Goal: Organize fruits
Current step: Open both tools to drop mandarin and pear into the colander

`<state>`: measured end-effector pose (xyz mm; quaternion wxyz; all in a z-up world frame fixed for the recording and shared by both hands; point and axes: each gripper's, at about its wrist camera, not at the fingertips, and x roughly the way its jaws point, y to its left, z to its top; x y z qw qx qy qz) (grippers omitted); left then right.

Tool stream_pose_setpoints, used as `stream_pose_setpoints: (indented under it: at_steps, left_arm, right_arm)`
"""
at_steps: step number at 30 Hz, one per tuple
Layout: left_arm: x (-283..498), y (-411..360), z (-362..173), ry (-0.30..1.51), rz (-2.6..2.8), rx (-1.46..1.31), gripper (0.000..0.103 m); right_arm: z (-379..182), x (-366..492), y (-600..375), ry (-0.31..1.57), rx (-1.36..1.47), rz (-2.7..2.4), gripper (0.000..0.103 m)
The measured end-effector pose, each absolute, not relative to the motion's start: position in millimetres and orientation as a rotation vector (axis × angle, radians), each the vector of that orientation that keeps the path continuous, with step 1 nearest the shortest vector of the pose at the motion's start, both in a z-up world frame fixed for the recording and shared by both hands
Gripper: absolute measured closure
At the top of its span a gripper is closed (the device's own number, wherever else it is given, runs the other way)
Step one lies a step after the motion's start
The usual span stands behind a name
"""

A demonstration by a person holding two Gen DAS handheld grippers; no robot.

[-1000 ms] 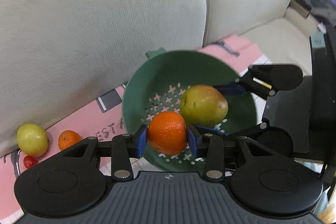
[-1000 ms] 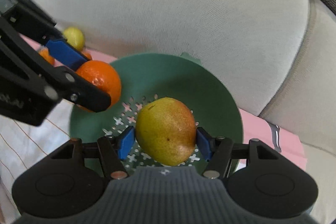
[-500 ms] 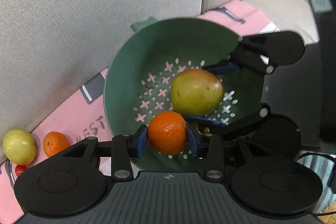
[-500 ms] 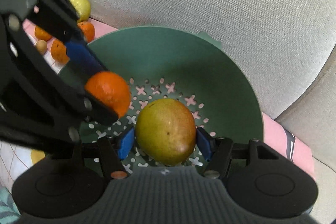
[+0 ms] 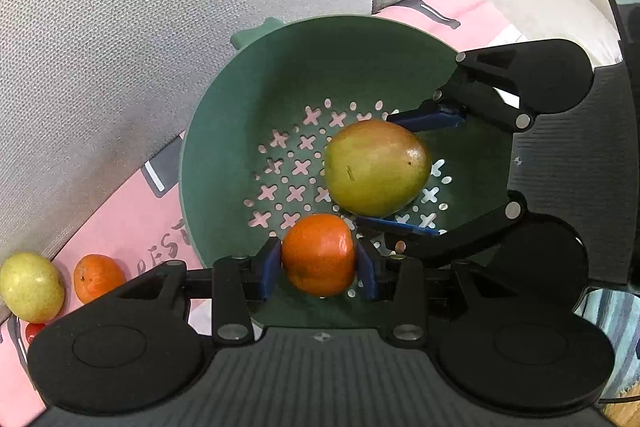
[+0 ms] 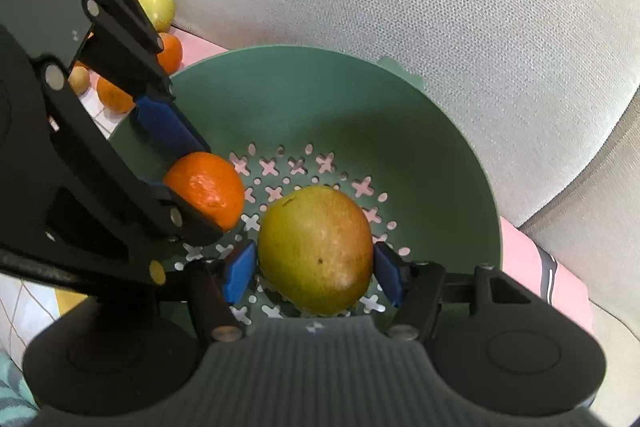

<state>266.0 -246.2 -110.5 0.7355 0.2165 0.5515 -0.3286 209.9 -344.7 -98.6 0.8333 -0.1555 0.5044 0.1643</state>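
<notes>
A green colander [image 5: 224,131] [image 6: 440,147] with cross-shaped holes stands on a pink mat against a sofa back. My left gripper [image 5: 319,263] is shut on an orange [image 5: 319,254] [image 6: 206,189], low inside the colander near its front wall. Beside it my right gripper [image 6: 314,273] is shut on a yellow-green mango [image 6: 316,247] [image 5: 376,167], held just over the perforated bottom. In the left wrist view the right gripper [image 5: 412,171] comes in from the right, its blue pads above and below the mango. The two fruits are close together.
Left of the colander on the pink mat [image 5: 120,223] lie a yellow-green fruit [image 5: 30,287] [image 6: 156,5], small oranges [image 5: 98,277] [image 6: 170,53] and a red cherry-like fruit [image 5: 34,331]. The grey sofa back [image 5: 140,7] rises right behind.
Both grippers have sunk into the colander with their fruits; the bowl now fills more of each view. The orange sits lower, near the perforated bottom beside the mango.
</notes>
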Motion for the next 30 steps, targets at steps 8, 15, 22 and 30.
stream_pose_setpoints:
  at_steps: [8,15,22,30]
  left_arm:
    - [263.5,-240.0,-100.3,1.19,-0.705,0.456,0.049]
    - [245.0,-223.2,-74.4,1.114,-0.688,0.409,0.048]
    - [217.1,-195.1,-43.6,1.021,-0.615,0.349,0.047]
    - [186.3,-148.1,-16.7,0.936,-0.517,0.243,0.047]
  right_arm:
    - [-92.3,210.9,-343.6,1.053,-0.352,0.326,0.031]
    - [-76.2,205.1,-334.7,1.008,-0.38,0.305,0.026]
    - [-55.7,189.3,-323.4,0.926,-0.387,0.211,0.021]
    - [-32.0,167.3,-300.4,0.856,-0.282,0.113,0.018]
